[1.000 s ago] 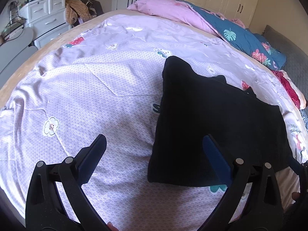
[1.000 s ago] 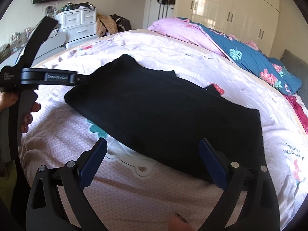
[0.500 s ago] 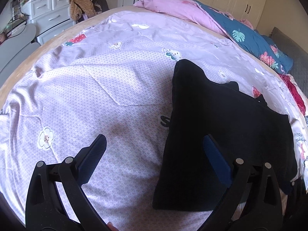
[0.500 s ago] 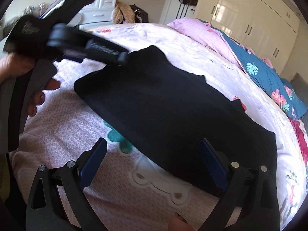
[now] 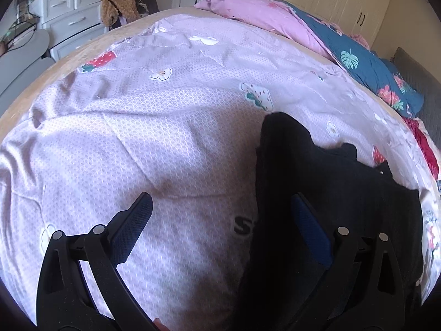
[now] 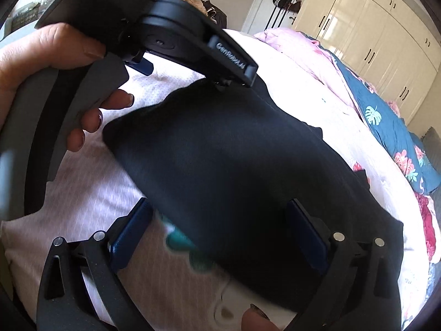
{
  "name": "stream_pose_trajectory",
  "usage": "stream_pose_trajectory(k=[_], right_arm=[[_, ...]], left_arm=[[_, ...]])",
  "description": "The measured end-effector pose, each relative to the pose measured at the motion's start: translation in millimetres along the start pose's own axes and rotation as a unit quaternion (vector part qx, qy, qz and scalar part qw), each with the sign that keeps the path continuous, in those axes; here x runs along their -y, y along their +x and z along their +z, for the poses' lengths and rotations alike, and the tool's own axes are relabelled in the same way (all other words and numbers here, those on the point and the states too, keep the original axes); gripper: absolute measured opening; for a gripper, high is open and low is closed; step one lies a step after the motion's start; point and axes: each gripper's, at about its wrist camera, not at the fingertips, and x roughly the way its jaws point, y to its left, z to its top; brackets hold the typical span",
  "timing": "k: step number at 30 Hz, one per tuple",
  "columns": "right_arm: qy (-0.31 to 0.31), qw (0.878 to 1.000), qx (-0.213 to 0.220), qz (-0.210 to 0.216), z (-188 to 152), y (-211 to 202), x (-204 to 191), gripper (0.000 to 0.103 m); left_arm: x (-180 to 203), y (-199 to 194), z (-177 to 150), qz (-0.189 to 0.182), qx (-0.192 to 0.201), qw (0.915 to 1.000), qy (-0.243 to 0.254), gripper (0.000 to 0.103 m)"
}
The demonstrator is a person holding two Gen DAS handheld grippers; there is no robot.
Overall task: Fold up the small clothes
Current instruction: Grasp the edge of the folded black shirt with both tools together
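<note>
1. Nearest the lens in the right wrist view, the right tool (image 6: pixel 217 231) hangs with its fingers spread wide and gripping nothing, the near edge of the black garment (image 6: pixel 248 171) lying between them.
2. The left tool (image 5: pixel 220 220) is likewise apart and empty; its right finger is over the garment's (image 5: pixel 330 193) left edge, its left finger over bare bedspread (image 5: pixel 137 138).
3. The garment lies flat on the near right part of the bed, its long axis running from the near left toward the far right edge.
4. The person's hand (image 6: pixel 55 63) holds the left tool's body above the garment's left end, so that tool looks nearer that end and the right tool nearer the long near edge.
5. Beyond, a pink pillow (image 5: pixel 261 11) and a floral quilt (image 5: pixel 372 66) sit along the bed's far edge.
</note>
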Motion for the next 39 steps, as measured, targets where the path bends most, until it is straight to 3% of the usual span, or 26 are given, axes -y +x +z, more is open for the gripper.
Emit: stream_pose_trajectory(k=[6, 11, 13, 17, 19, 22, 28, 30, 32, 35, 38, 39], right_arm=[[-0.008, 1.000, 0.000, -0.007, 18, 17, -3, 0.097], [-0.030, 0.997, 0.048, -0.053, 20, 7, -1, 0.094], [-0.025, 0.997, 0.062, -0.044, 18, 1, 5, 0.069], [-0.016, 0.996, 0.087, -0.032, 14, -13, 8, 0.041], [-0.011, 0.995, 0.101, -0.026, 12, -20, 9, 0.017], [-0.007, 0.993, 0.112, -0.026, 9, -29, 12, 0.009], [-0.002, 0.992, 0.125, -0.034, 2, -38, 21, 0.007], [-0.002, 0.990, 0.133, -0.040, 0, -42, 19, 0.007], [-0.003, 0.989, 0.139, -0.043, -6, -45, 22, 0.007], [0.003, 0.989, 0.143, -0.048, -15, -51, 23, 0.007], [0.011, 0.987, 0.148, -0.055, -23, -60, 26, 0.007], [0.016, 0.987, 0.151, -0.058, -27, -63, 29, 0.006]], left_arm=[[-9, 13, 12, -0.021, -0.003, 0.9995, -0.022, 0.093], [-5, 21, 22, -0.021, -0.010, 0.9997, -0.006, 0.093], [-2, 23, 24, -0.029, -0.014, 0.9995, 0.001, 0.093], [3, 23, 25, -0.038, -0.015, 0.9991, 0.008, 0.093], [9, 22, 23, -0.042, -0.019, 0.9988, 0.017, 0.093], [18, 22, 20, -0.059, -0.025, 0.9976, 0.026, 0.093], [37, 23, 11, -0.095, -0.038, 0.9941, 0.034, 0.093], [42, 19, 10, -0.106, -0.034, 0.9934, 0.028, 0.083], [47, 14, 9, -0.117, -0.032, 0.9922, 0.030, 0.059], [58, 6, 5, -0.121, -0.024, 0.9917, 0.037, 0.034], [68, -10, 5, -0.131, -0.003, 0.9905, 0.042, 0.018], [70, -14, 6, -0.136, 0.003, 0.9898, 0.042, 0.017]])
